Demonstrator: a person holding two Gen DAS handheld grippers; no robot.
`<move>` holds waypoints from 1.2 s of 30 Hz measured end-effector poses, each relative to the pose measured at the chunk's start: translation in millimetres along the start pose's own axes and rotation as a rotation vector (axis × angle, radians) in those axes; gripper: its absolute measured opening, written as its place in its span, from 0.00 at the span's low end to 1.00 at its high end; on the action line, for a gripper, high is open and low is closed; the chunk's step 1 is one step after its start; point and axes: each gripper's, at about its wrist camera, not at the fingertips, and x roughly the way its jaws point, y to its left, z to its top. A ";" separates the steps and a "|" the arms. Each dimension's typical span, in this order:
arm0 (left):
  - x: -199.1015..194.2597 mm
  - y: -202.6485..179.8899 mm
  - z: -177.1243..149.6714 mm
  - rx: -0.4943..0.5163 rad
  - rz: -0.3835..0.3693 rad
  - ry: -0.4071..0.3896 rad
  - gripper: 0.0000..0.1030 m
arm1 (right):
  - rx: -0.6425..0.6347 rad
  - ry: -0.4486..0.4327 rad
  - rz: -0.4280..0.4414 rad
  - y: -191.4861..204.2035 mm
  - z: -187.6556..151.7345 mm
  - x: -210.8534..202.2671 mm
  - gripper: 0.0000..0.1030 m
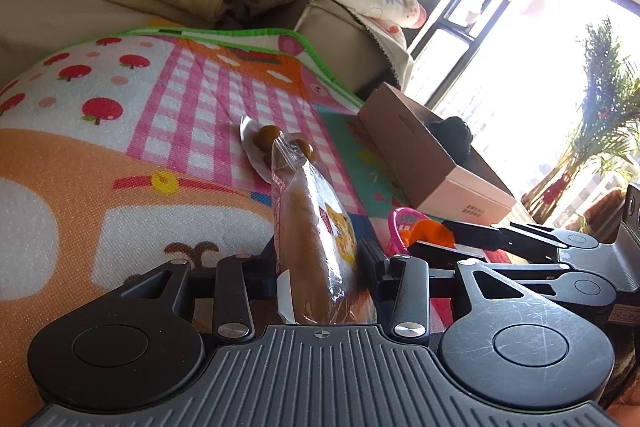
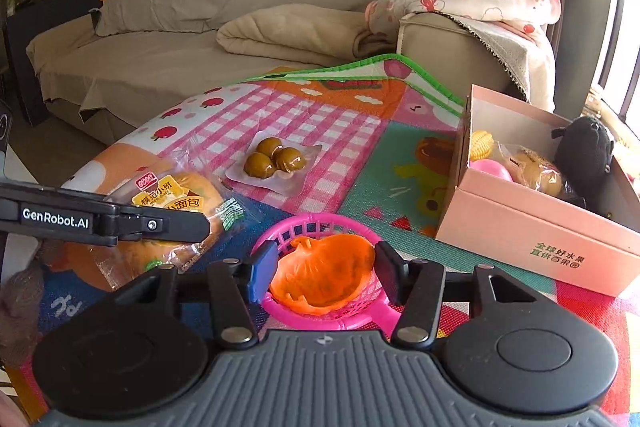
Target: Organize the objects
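Note:
My left gripper (image 1: 320,259) is shut on a packaged bread bun (image 1: 316,247), held edge-on above the play mat; the bun also shows in the right wrist view (image 2: 176,223) with a left finger (image 2: 152,225) across it. My right gripper (image 2: 324,273) is shut on an orange toy pumpkin (image 2: 324,273) that sits in a pink toy basket (image 2: 320,311). A clear pack of three brown chestnuts (image 2: 274,159) lies on the mat further out, also visible past the bun (image 1: 276,143). A pink cardboard box (image 2: 532,227) stands to the right.
The box holds a toy corn (image 2: 482,143), a pink ball (image 2: 490,169), a wrapped bun (image 2: 536,173) and a black plush (image 2: 584,151). A beige sofa (image 2: 180,59) with blankets lies behind the colourful mat (image 2: 340,131). A window and a plant (image 1: 600,107) are on the right.

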 end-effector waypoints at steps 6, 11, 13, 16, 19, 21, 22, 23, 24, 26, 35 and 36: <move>0.2 0.5 0.1 -0.004 -0.002 0.000 0.43 | -0.128 -0.017 -0.116 20.0 -5.4 0.5 0.29; -0.1 1.2 -0.3 -0.005 -0.002 0.000 0.43 | -0.127 -0.009 -0.148 16.6 -0.9 0.4 0.12; -0.1 1.4 -0.3 -0.005 -0.002 0.000 0.43 | -0.125 -0.007 -0.155 15.2 -1.2 -0.3 0.10; 0.2 1.8 -0.4 -0.006 -0.002 0.000 0.43 | -0.118 -0.008 -0.154 14.3 -2.4 -3.4 0.10; 0.1 1.9 -0.3 -0.005 -0.002 0.000 0.43 | -0.110 -0.011 -0.155 12.5 -2.7 -6.5 0.08; 0.0 2.1 -0.3 -0.006 -0.002 0.000 0.43 | -0.101 -0.012 -0.150 10.1 -2.2 -9.0 0.07; 0.0 2.2 -0.3 -0.006 -0.003 0.000 0.43 | -0.093 -0.016 -0.149 7.9 -1.6 -11.6 0.07; 0.0 2.2 -0.3 -0.006 -0.003 0.000 0.43 | -0.087 -0.021 -0.153 6.1 -1.1 -13.6 0.07; -0.1 2.3 -0.2 -0.007 -0.003 0.000 0.43 | -0.078 -0.028 -0.160 3.0 0.0 -16.6 0.07; -0.1 2.7 -0.2 -0.010 -0.005 -0.001 0.43 | -0.057 -0.039 -0.175 -3.9 1.8 -21.1 0.06; -0.3 3.4 -0.6 -0.018 -0.009 -0.003 0.43 | 0.073 -0.043 -0.100 -40.2 9.5 -37.6 0.15; -0.6 3.9 -0.4 -0.017 -0.009 -0.003 0.43 | 0.094 -0.027 -0.054 -41.5 9.3 -36.2 0.21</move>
